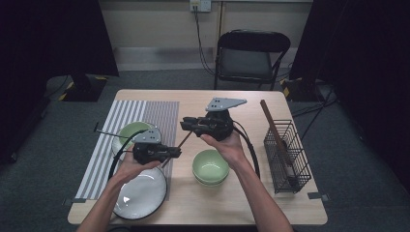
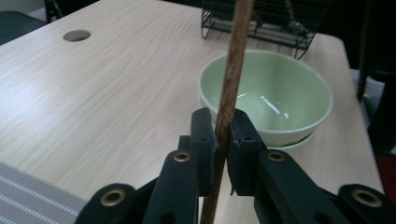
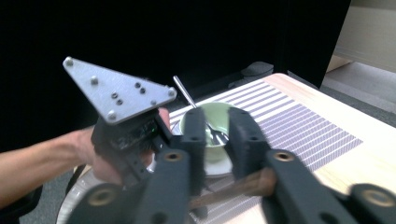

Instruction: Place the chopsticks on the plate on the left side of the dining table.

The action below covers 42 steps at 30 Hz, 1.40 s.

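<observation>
Now the left gripper (image 1: pixel 175 152) has its fingers (image 2: pixel 204 140) clamped on the brown wooden stick (image 2: pixel 229 88), which slants up across the tabletop (image 1: pixel 203 99) toward the right gripper (image 1: pixel 186 123). Over there the fingers (image 3: pixel 245 140) stand parted, the stick's far end lying between them with no pad pressing on it. Just beside the pair sits a green bowl (image 1: pixel 211 166); a second green bowl with a spoon (image 3: pixel 212 126) rests on the striped placemat (image 1: pixel 145 113).
</observation>
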{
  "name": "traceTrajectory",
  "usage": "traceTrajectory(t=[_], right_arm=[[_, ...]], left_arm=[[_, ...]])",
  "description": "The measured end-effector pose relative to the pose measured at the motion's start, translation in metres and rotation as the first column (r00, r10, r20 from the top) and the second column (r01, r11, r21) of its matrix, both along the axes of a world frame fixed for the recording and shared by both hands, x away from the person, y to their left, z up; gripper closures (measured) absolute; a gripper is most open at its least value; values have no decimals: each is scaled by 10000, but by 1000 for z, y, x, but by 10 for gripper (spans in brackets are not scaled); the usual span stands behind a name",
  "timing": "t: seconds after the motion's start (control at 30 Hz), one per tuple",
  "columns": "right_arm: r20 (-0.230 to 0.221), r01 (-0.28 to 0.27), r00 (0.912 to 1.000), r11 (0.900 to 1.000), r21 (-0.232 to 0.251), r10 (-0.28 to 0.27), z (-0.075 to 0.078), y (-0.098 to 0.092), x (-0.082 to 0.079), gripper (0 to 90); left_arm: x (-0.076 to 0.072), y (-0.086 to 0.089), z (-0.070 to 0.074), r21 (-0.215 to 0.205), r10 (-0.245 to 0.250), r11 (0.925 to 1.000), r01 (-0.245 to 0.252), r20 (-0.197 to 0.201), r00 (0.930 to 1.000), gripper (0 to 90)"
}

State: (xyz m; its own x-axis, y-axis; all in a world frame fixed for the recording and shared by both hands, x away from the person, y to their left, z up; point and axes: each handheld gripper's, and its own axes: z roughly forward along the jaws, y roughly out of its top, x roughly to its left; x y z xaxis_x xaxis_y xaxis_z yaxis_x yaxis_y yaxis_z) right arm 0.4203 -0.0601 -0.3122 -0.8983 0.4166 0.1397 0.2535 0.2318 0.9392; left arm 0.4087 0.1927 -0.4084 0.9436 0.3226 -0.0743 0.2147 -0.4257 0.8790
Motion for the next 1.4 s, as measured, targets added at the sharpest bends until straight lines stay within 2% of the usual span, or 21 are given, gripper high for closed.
traceTrajectory(t=[0.1,0.2,0.3,0.43,0.6,0.7,0.77,0.87,1.03,1.1,1.2,1.3,1.4], right_arm=[[-56,44,10000,9998,217,-43,0,0,3,593],[-150,29,9999,9991,431,-23,-1,0,5,537],[-132,19,9999,9984,561,-12,-4,1,6,489],[-83,-50,10000,9990,434,54,-11,6,7,475],[-160,-143,9998,9996,249,147,-22,18,9,470],[-205,-173,9996,9995,264,178,-27,25,8,511],[-313,-211,9993,9985,500,227,-29,27,7,582],[-360,-235,9990,9972,712,261,-30,29,6,642],[-238,-111,9996,9970,763,129,-30,33,4,775],[-209,-102,9997,9963,849,120,-30,34,4,833],[-300,-187,9993,9943,1051,220,-29,36,5,850],[-245,-252,9993,9954,929,275,-28,41,4,857],[-278,-237,9993,9949,980,265,-27,42,5,858]], left_arm=[[-1,-1,2,-344,-69,9994,64,-158,9999,845],[-1,2,3,-724,-149,9973,126,-319,9994,846],[1,6,5,-1144,-21,9934,-34,-476,9989,846],[2,12,7,-1584,121,9872,-205,-537,9985,846],[2,16,10,-1766,357,9833,-440,-499,9981,846],[2,18,10,-2007,484,9779,-584,-541,9974,846],[3,20,11,-2170,586,9737,-696,-564,9967,846],[3,23,12,-2316,685,9695,-803,-585,9959,846],[3,22,9,-2320,770,9685,-908,-677,9947,846],[3,19,9,-2320,772,9686,-890,-595,9952,845],[3,18,9,-2330,814,9681,-921,-550,9952,845],[3,17,7,-2356,869,9669,-984,-589,9945,844],[3,19,8,-2531,946,9616,-1057,-560,9939,840]])
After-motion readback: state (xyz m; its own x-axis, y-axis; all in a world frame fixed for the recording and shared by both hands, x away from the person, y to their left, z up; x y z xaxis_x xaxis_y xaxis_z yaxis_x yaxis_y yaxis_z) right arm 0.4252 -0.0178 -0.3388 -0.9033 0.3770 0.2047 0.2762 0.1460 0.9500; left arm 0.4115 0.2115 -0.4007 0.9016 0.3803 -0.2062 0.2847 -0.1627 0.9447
